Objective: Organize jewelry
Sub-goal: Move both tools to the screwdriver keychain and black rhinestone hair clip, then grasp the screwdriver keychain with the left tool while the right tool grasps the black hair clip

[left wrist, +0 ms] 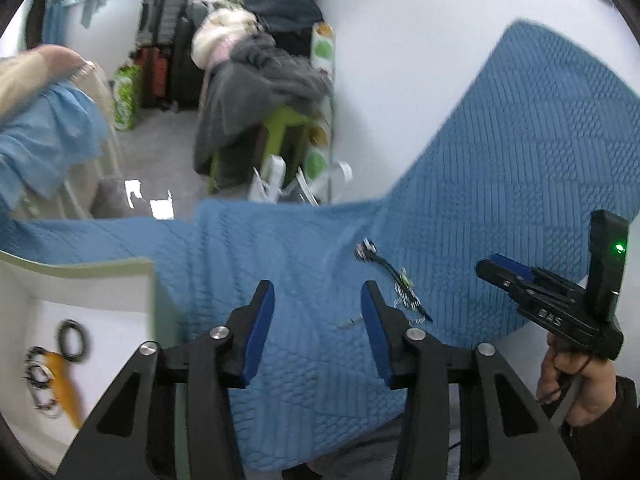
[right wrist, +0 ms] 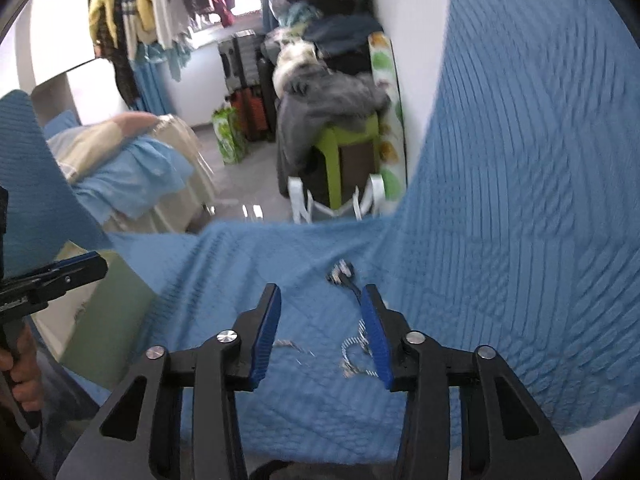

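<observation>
Fingers [right wrist: 370, 320]: both grippers [left wrist: 318, 332] apart, empty | jewelry [right wrist: 356, 344] on quilt [right wrist: 520, 240], 3 o'clock of right gap | light, thin, tangly, probably slippery; pinch the dark strand [left wrist: 386, 268].

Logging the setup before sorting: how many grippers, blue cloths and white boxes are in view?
Grippers: 2 (left gripper, right gripper)
Blue cloth: 1
White box: 1
Total: 4

The right gripper [right wrist: 320, 312] hangs with jaws apart over the blue quilt [right wrist: 500, 200]. Jewelry [right wrist: 352, 354] lies on the quilt between them, nearer the right jaw.
</observation>
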{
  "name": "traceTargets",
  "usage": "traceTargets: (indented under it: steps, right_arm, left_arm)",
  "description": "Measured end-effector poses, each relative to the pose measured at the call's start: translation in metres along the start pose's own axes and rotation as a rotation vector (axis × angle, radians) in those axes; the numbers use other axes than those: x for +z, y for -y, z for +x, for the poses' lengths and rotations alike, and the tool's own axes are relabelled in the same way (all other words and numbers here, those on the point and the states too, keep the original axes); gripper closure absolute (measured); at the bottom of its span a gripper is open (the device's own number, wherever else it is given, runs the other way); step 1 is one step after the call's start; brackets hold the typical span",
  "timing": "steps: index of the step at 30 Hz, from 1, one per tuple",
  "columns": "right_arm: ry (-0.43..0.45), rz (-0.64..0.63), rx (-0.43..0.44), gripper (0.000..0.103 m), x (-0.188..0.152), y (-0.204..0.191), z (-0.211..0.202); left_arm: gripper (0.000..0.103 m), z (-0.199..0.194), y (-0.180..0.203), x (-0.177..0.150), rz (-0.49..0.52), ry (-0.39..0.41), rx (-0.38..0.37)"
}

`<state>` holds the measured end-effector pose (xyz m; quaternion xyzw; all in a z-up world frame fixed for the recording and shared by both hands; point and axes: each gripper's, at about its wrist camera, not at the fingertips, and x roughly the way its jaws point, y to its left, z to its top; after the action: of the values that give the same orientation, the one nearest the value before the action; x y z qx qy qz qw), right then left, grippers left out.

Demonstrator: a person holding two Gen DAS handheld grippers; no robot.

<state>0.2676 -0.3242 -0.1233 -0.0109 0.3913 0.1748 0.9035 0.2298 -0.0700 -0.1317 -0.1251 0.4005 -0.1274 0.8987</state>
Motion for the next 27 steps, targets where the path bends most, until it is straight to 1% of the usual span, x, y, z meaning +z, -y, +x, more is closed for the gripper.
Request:
traceTargets:
  steps: [3, 7, 9, 11, 14, 19, 23, 27]
  right_arm:
    - [-0.056, 0.013, -0.001, 0.069, -0.012, 0.016, 0.019]
    - [-0.105, 0.028, 0.011, 0.069, -0.023, 0.027, 0.040]
    - [-0.134, 0.037, 0.023, 0.072, -0.026, 0.033, 0.052]
    - [-0.166, 0.042, 0.030, 0.077, -0.028, 0.039, 0.065]
    - [-0.200, 0.044, 0.044, 0.078, -0.029, 0.045, 0.079]
    - [-0.240, 0.000, 0.060, 0.084, -0.025, 0.043, 0.104]
    - [-0.260, -0.040, 0.062, 0.085, -0.019, 0.042, 0.127]
    - [-0.262, -0.061, 0.051, 0.085, -0.011, 0.043, 0.147]
  left_arm:
    - [0.061, 0.027, 0.008, -0.009, 0.008, -0.046, -0.033]
    - [0.062, 0.063, 0.017, -0.021, 0.007, -0.115, -0.070]
    - [0.063, 0.080, 0.023, -0.027, 0.021, -0.143, -0.086]
    - [0.067, 0.098, 0.028, -0.033, 0.045, -0.179, -0.088]
    - [0.068, 0.119, 0.034, -0.038, 0.073, -0.215, -0.087]
    - [0.069, 0.141, 0.037, -0.041, 0.104, -0.253, -0.094]
    - [0.069, 0.150, 0.040, -0.039, 0.135, -0.264, -0.087]
    - [0.069, 0.158, 0.045, -0.037, 0.197, -0.279, -0.088]
